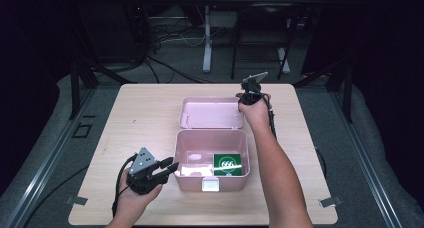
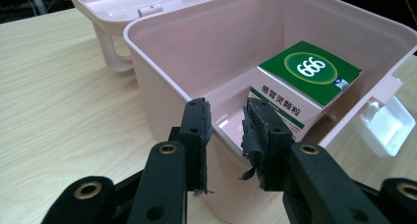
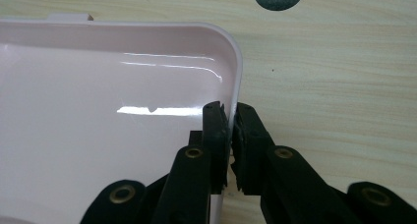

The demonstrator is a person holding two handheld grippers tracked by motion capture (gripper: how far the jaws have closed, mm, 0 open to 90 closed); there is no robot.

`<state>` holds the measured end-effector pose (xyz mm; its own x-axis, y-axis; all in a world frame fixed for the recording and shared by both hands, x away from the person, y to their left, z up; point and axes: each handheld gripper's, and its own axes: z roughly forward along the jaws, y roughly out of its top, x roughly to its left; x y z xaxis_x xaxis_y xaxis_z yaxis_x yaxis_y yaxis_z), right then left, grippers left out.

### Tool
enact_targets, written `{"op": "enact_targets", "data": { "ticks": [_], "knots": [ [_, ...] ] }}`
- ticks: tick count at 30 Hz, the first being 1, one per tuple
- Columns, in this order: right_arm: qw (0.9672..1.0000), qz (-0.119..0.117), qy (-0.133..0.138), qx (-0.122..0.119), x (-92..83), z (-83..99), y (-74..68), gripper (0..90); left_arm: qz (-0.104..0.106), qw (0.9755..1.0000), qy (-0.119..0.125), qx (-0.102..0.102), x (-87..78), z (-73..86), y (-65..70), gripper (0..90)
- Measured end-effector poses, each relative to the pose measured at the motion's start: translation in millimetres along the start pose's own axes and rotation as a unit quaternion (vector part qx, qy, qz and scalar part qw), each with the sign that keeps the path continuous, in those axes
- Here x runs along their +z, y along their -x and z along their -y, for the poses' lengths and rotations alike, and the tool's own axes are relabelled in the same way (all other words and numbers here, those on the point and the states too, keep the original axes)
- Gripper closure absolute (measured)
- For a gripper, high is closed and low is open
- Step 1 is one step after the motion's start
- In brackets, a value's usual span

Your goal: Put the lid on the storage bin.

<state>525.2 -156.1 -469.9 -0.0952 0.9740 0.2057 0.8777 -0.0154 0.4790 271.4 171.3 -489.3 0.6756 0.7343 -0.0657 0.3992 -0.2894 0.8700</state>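
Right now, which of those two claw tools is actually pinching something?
The right gripper, at the far side of the table: its jaws clamp the open pink lid's rim. The left gripper is open beside the pink box.

Light wood table [image 1: 145, 113] sitting on grey floor [image 1: 380, 153]; dark surroundings; cables [image 1: 165, 63] lying upper centre by white table legs [image 1: 207, 43].

Looks like a lab or test studio, not a home. A bare wooden table [image 1: 150, 118] sits on grey carpet, ringed by a black metal frame [image 1: 75, 88], with loose cables [image 1: 165, 38] and desk legs [image 1: 207, 38] at 12 o'clock.
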Motion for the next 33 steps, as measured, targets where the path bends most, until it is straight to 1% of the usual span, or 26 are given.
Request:
{"op": "enact_targets", "data": {
  "ticks": [4,5,10,11,14,16,17,18,22,27,33],
  "knots": [
    [1.0,0.0,0.005,0.004,-2.6,0.0,-0.7,85.6,-0.002,1.0,0.001,-0.003,0.4,0.1,0.0,71.0],
    [1.0,0.004,0.006,0.003,-4.0,0.0,-1.2,85.7,-0.002,1.0,0.001,-0.002,0.5,0.1,0.1,71.0],
    [0.9999,0.004,0.016,0.003,-9.2,-0.1,-2.1,86.0,0.0,1.0,0.001,-0.003,0.7,0.0,-0.2,71.1],
    [0.9998,0.005,0.019,-0.003,-11.7,-0.2,-1.1,86.0,0.0,1.0,0.0,-0.004,0.8,-0.1,-0.2,71.1],
    [0.9997,0.003,0.023,-0.001,-14.6,-0.8,-1.6,86.1,0.0,1.0,-0.001,-0.004,0.9,-0.3,-0.2,71.1],
    [0.9996,0.004,0.027,-0.005,-18.8,-2.2,-2.6,86.3,0.0,1.0,-0.001,-0.005,1.0,-0.3,-0.3,71.0],
    [0.9994,0.005,0.033,-0.009,-24.4,-3.9,-3.9,86.8,0.0,1.0,-0.001,-0.005,1.1,-0.3,-0.4,71.0],
    [0.9994,0.005,0.033,-0.009,-24.4,-3.9,-3.9,86.8,0.0,1.0,0.0,-0.005,1.3,-0.2,-0.7,71.0],
    [0.9991,0.003,0.041,-0.012,-34.7,-5.8,-5.6,87.1,0.002,0.9999,0.002,-0.011,2.0,-0.1,-1.8,71.0],
    [0.9983,-0.001,0.055,-0.019,-46.5,-4.8,-7.0,87.1,0.001,1.0,0.001,-0.009,2.1,-0.3,-2.1,71.1],
    [0.9976,-0.005,0.065,-0.023,-55.1,-3.0,-7.6,87.1,0.0,1.0,0.001,-0.008,2.6,-0.4,-1.9,71.1]
  ]
}}
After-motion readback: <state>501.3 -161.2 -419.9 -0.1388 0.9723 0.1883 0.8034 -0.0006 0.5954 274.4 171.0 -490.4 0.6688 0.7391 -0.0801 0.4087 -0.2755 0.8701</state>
